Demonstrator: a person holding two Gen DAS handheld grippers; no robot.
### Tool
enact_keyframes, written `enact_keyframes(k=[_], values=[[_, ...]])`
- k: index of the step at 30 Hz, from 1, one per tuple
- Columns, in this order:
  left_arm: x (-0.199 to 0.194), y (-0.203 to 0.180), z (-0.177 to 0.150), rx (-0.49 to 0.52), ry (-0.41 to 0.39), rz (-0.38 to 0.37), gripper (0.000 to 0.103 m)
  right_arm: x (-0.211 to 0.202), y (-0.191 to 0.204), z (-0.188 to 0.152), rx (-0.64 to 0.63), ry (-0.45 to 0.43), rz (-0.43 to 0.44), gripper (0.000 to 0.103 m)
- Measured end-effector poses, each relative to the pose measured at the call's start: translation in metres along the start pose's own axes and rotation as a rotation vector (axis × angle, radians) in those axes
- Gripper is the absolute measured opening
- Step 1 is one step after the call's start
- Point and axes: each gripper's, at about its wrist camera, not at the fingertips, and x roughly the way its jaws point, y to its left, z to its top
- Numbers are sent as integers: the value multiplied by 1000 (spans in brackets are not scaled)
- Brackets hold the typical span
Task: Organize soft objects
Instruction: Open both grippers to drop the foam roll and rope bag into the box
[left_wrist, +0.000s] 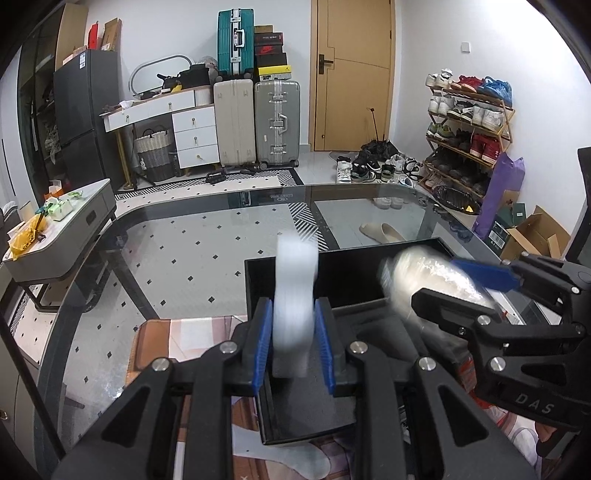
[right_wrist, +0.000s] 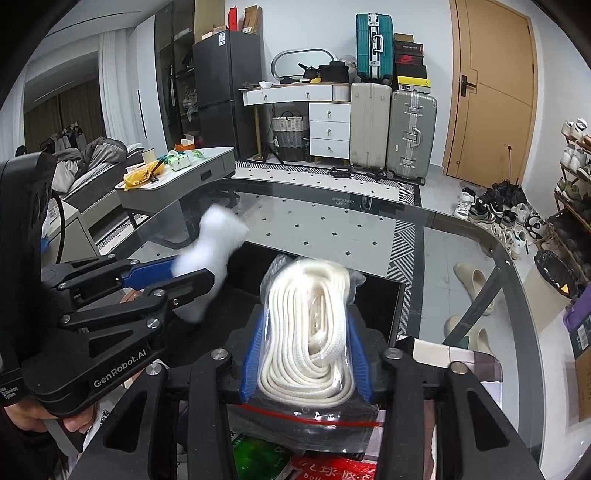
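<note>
Through the left wrist camera we see our left gripper (left_wrist: 294, 334) clenched on a white foam piece (left_wrist: 295, 295), its blue pads pressed against both sides. The foam stands upright and is blurred; it hangs above the near half of the black tray (left_wrist: 354, 273), which sits on the glass table (left_wrist: 184, 236). To the right of the tray's middle, our right gripper (left_wrist: 439, 280) reaches in, grasping a bagged coil of white rope (left_wrist: 424, 284), also blurred, over the tray's right part.

Through the right wrist camera, our right gripper (right_wrist: 306, 350) is closed on the bagged rope (right_wrist: 310, 332), a clear zip bag with a red seal line, held over the near edge of the black tray (right_wrist: 384, 295). Left of the tray, our left gripper (right_wrist: 184, 275) grips the white foam piece (right_wrist: 210, 254) above the tray's left edge.
</note>
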Motion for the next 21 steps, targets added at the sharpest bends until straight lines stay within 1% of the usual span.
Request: enact_keyframes(k=[2, 3, 4, 5, 6, 7, 8, 9, 10, 11, 12, 13, 15, 16, 21], values=[[0, -1, 0, 7, 3, -8, 29, -5, -1, 0, 4, -20, -1, 52], [-1, -3, 0, 10, 3, -14, 35, -8, -3, 1, 5, -29, -11, 54], [-2, -4, 0, 13, 3, -20, 41, -10, -4, 1, 7, -35, -18, 60], [-4, -7, 0, 18, 1, -27, 45, -13, -5, 1, 10, -43, -18, 67], [-7, -9, 0, 21, -4, -32, 53, -17, -6, 1, 13, -52, -19, 70], [-10, -11, 0, 22, -12, -32, 55, -22, -7, 1, 13, -61, -26, 75], [-13, -11, -1, 25, -18, -22, 55, -25, -9, 0, 14, -67, -35, 82], [-15, -12, 0, 28, -20, -16, 56, -30, -10, 0, 19, -75, -47, 86], [-17, -12, 0, 27, -20, -19, 59, -35, -12, -1, 27, -83, -53, 90], [-21, -12, 1, 20, -21, -28, 60, -38, -14, -1, 33, -86, -54, 92], [-24, -11, 1, 17, -23, -27, 65, -43, -15, -2, 42, -90, -50, 96], [-27, -10, 1, 15, -26, -22, 78, -48, -16, -3, 47, -93, -48, 99], [-37, -8, 0, 4, -55, -7, 94, -57, -18, -6, 54, -99, -40, 102], [-42, -8, 0, -1, -68, -2, 98, -63, -18, -8, 56, -100, -37, 102], [-63, -1, -3, -16, -88, 0, 101, -83, -15, -18, 58, -100, -37, 102]])
